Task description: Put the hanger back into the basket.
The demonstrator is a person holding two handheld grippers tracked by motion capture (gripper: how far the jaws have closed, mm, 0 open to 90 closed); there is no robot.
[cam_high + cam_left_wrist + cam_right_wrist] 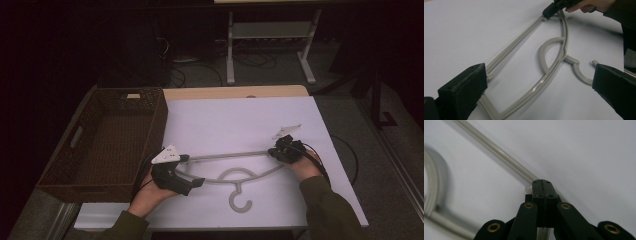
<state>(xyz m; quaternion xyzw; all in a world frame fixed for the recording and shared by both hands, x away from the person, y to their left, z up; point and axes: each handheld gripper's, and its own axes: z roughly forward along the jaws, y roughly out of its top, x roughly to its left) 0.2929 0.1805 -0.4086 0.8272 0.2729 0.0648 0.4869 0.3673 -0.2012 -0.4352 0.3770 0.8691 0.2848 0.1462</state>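
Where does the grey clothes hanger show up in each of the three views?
High view: hanger lies lower centre on the white table, hook toward the person.
Left gripper view: it runs from bottom left to top centre.
Right gripper view: its bar crosses upper left.
Shared landmark: the right gripper pinching the hanger's end.

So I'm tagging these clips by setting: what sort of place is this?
Probably a lab or workshop, not a home: a white work table, loose cables on the floor, a bare metal bench frame behind, and a dark room.
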